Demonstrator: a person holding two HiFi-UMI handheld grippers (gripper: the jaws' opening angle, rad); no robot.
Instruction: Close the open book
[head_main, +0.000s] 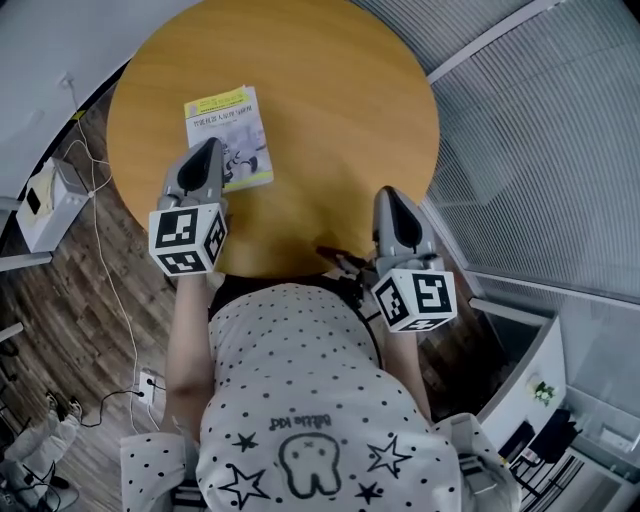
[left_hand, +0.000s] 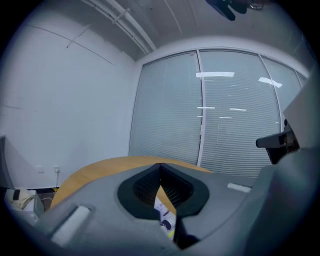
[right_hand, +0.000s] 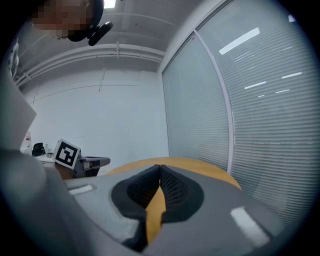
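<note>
I hold my left gripper (head_main: 213, 146) above the near right corner of the book (head_main: 225, 125). In its own view the two black pads meet at their tips with nothing clamped between them. Through the slit below the tips a strip of the book's cover and the wooden table (head_main: 330, 100) shows. The book lies closed, front cover up, on the left part of the round table. A yellow-green band runs across the top of the cover, with lines of Chinese characters on and under it that are too small for me to read, and a drawn picture fills the lower part. My right gripper (head_main: 388, 193) hangs over the near right edge of the table, well apart from the book. Its pads are also pressed together and empty, with only bare tabletop in the slit beneath them. Each gripper carries a marker cube (head_main: 187, 238) printed with black-and-white square patterns. My dotted shirt (head_main: 300, 400) has stars, a tooth figure and a short line of print that I cannot read with any certainty.
</note>
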